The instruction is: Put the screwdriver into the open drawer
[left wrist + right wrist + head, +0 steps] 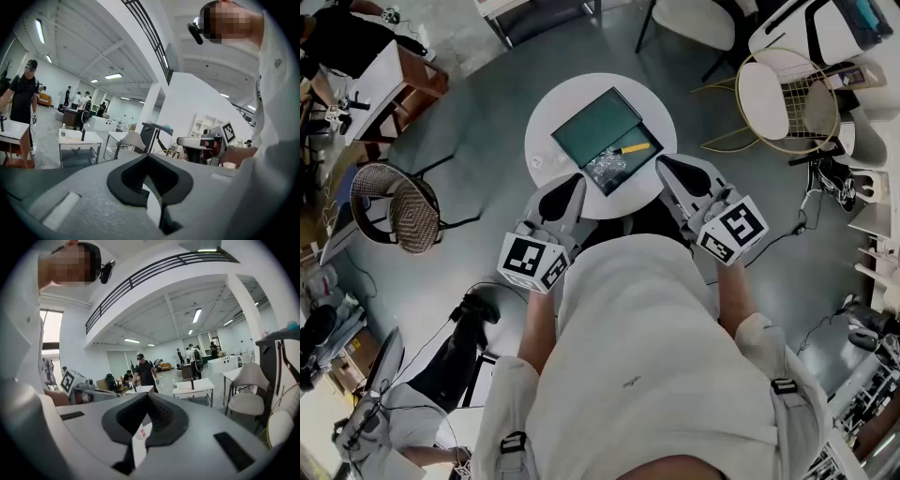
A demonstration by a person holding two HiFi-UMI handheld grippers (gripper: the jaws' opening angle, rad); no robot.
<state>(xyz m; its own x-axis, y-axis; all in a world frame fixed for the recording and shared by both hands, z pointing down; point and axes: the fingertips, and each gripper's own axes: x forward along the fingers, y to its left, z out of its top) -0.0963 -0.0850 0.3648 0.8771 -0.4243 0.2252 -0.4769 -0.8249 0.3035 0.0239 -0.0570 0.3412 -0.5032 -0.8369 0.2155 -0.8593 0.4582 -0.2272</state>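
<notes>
Left gripper and right gripper on near side of drawer, held close to torso. Both jaw pairs closed to thin slit, nothing gripped. Screwdriver lies at drawer's near-right corner, crumpled plastic at its near edge. Inside or on rim: can't tell. If inside, task likely done; otherwise pick still pending. Drawer shows in head view only; gripper views give jaws plus hall behind.

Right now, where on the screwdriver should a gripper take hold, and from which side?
Probably the yellow handle of the screwdriver, the end nearer the right gripper. Come from above with jaws across its length: it lies flat at the right edge of the green drawer.
</notes>
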